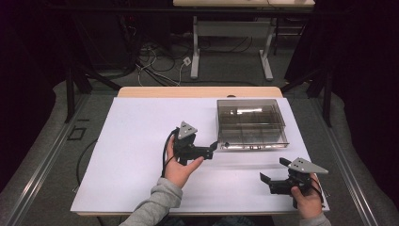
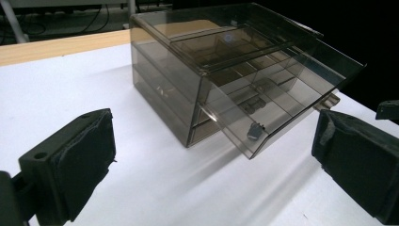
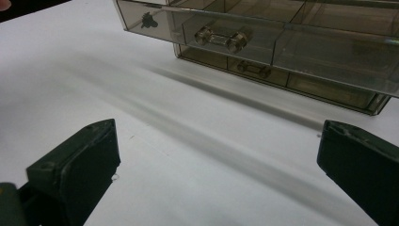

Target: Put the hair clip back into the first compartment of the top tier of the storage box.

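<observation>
Left hand-held gripper (image 1: 214, 149), jaws spread wide and empty, sits just off the smoked drawer box's (image 1: 251, 123) near-left corner on the white surface (image 1: 136, 136), likely released; right hand-held gripper (image 1: 273, 175) waits open, empty.

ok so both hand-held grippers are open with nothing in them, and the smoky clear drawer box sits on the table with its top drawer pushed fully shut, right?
Not quite: the top drawer is pulled partway out of the drawer box, as the left gripper view shows. The rest holds: the left hand-held gripper and the right hand-held gripper are both open with nothing in them, and the box sits on the table.
</observation>
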A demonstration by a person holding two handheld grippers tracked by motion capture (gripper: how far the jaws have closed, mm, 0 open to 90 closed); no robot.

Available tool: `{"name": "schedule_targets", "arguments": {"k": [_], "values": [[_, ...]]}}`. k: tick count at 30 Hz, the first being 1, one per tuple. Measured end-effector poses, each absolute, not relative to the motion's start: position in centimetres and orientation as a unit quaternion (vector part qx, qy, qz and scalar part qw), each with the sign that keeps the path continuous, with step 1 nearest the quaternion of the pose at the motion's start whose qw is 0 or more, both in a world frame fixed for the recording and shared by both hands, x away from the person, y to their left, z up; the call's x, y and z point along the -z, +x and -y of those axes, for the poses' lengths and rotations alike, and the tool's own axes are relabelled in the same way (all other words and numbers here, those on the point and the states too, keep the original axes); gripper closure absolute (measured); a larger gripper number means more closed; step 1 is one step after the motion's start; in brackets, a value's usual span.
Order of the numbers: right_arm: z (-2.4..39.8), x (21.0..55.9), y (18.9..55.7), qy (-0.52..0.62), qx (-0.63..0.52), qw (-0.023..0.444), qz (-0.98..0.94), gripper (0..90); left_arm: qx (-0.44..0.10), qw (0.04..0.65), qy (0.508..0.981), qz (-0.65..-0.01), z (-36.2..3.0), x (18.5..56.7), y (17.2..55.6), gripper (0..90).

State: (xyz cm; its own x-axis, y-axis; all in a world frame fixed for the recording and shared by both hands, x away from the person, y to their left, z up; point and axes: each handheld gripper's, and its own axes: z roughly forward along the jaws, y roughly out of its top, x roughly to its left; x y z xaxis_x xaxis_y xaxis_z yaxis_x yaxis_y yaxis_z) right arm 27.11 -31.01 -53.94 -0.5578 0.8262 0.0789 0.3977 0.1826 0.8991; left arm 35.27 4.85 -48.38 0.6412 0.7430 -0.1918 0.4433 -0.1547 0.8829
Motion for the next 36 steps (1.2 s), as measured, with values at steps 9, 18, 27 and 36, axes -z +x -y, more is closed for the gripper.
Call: {"name": "schedule_targets", "arguments": {"k": [9, 18, 27, 36], "values": [[30.9, 54.0, 27.1, 0.418, -0.485, 0.222, -0.735, 0.0, -0.151, 0.529, 0.732, -0.402, -7.2, 48.2, 34.6, 0.5], [30.9, 54.0, 27.1, 0.419, -0.487, 0.222, -0.733, 0.0, -0.165, 0.527, 0.728, -0.406, -9.0, 48.2, 33.9, 0.5], [30.8, 53.9, 27.1, 0.425, -0.489, 0.225, -0.728, 0.0, -0.171, 0.524, 0.725, -0.414, -11.2, 48.7, 33.0, 0.5], [30.7, 53.7, 27.3, 0.431, -0.501, 0.235, -0.712, 0.0, -0.165, 0.525, 0.715, -0.431, -12.8, 49.4, 32.8, 0.5]]}}
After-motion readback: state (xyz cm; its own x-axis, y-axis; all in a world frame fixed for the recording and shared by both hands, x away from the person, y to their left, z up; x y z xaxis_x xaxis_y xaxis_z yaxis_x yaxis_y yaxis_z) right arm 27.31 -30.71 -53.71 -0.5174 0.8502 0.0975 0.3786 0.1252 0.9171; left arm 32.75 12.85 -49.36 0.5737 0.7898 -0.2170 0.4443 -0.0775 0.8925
